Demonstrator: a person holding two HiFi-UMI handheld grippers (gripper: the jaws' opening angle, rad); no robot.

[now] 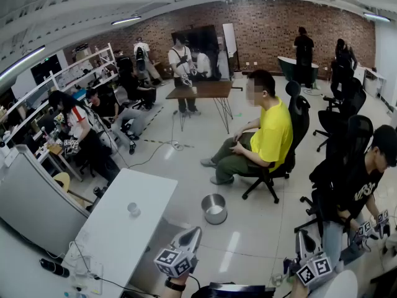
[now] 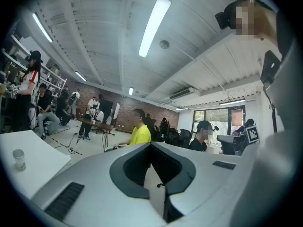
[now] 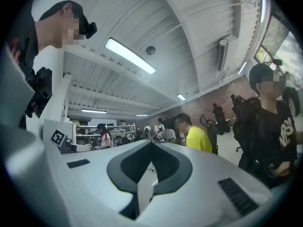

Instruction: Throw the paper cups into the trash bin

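A small paper cup (image 1: 133,209) stands upright on the white table (image 1: 118,234) at the lower left. A round metal trash bin (image 1: 214,208) sits on the floor to the right of the table. My left gripper (image 1: 192,234) hovers low in the head view between table and bin, jaws shut and empty. Further right, my right gripper (image 1: 303,238) is held up, also shut with nothing in it. The left gripper view looks along the closed left gripper (image 2: 151,144) and shows the cup (image 2: 19,159) far left on the table. In the right gripper view the right gripper (image 3: 152,144) points across the room.
A person in a yellow shirt (image 1: 270,132) sits on an office chair beyond the bin. Another seated person in black (image 1: 360,188) is close on the right. A grey partition (image 1: 34,207) borders the table's left; cables (image 1: 84,275) lie at its near end.
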